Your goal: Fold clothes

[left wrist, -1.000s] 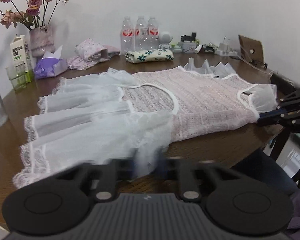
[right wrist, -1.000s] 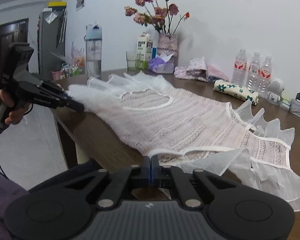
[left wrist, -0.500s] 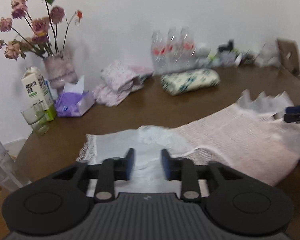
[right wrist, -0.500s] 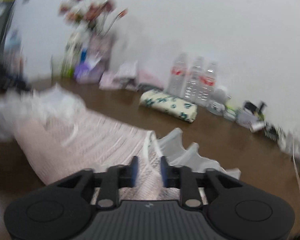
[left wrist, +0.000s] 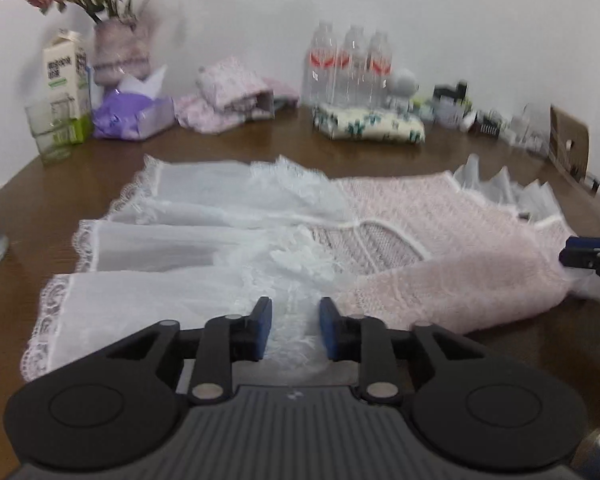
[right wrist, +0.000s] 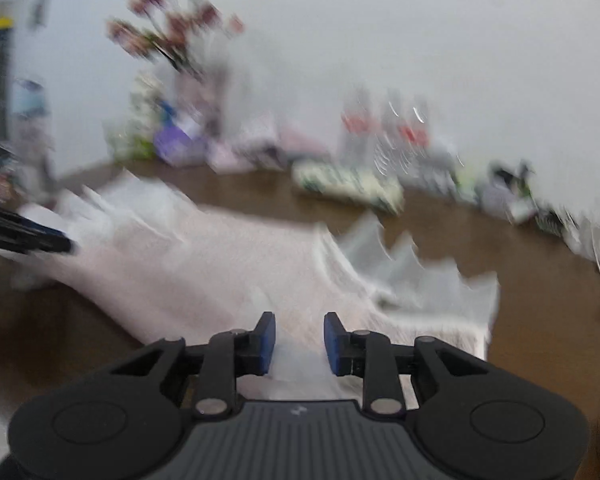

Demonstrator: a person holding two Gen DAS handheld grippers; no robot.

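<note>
On the brown table (left wrist: 500, 148), both hand-held grippers (left wrist: 294, 326) (right wrist: 299, 340) gape empty over the dress (left wrist: 440, 280).

near edge of dress (left wrist: 440, 280) folded over; both claws now parted, released

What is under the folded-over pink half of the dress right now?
The pink flap lies over the dress's own lower layer, lace neckline showing beside it. Beneath is the brown table; anything else under there is covered.

Three water bottles (left wrist: 350, 68) are standing at the back of the desk (left wrist: 80, 176). A vase (left wrist: 118, 50) is sitting beside a carton (left wrist: 64, 84).
</note>
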